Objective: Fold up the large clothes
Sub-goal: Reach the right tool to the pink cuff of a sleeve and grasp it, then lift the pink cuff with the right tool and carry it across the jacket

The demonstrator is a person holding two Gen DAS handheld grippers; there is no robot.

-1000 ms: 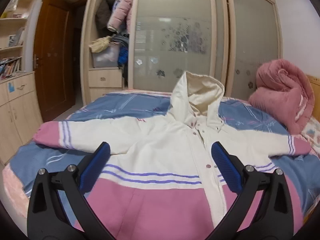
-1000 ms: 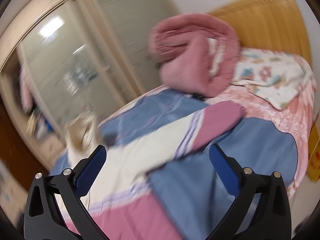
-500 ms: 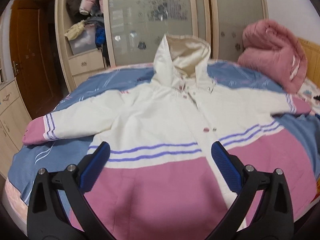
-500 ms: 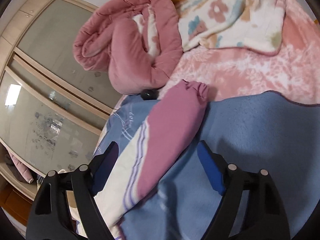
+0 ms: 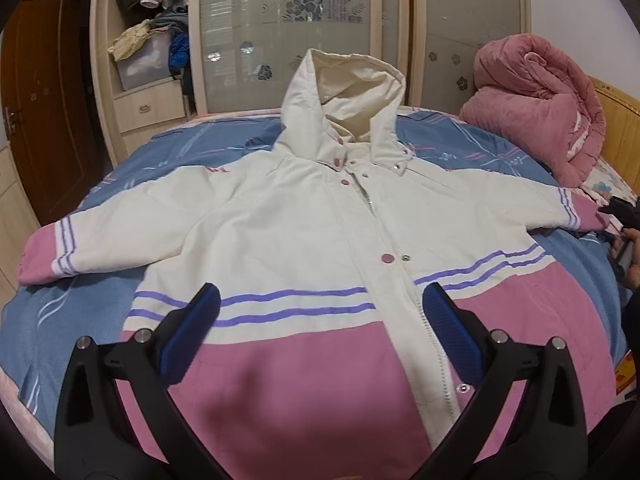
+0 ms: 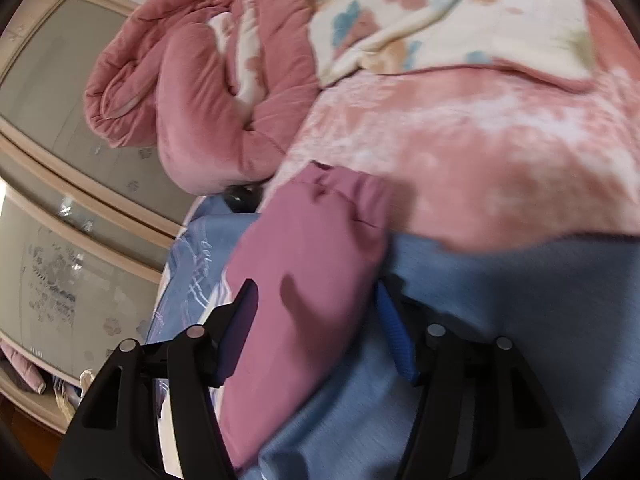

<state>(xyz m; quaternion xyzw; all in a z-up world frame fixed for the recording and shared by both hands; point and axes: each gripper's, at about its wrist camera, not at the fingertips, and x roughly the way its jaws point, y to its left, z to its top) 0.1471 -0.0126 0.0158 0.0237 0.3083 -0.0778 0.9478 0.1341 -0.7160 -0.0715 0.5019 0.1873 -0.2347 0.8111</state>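
A big hooded jacket point(image 5: 304, 216) lies flat on the bed point(image 5: 80, 312), front side up, with both sleeves spread wide. It is cream on top and pink at the bottom, with purple stripes.

The left gripper point(image 5: 320, 312) hangs over the pink bottom part of the jacket. Its two blue fingers point(image 5: 192, 324) are wide apart and hold nothing.

The right gripper point(image 6: 316, 316) is down at the pink sleeve cuff point(image 6: 308, 264) on the far side of the bed. Its fingers sit one on each side of the cuff with a gap between them. I think they have not squeezed yet, but the picture is a bit blurry there.

The step now looks like grabbing that sleeve so it can be folded in over the chest. To do it well, the fingers should pinch the whole cuff, both layers, and not the blue sheet under it. Then lift only a little and carry the sleeve straight across, so the jacket body stays flat. The rolled pink quilt point(image 6: 200, 80) and flowered blanket point(image 6: 460, 16) lie close by, so keep clear of them.
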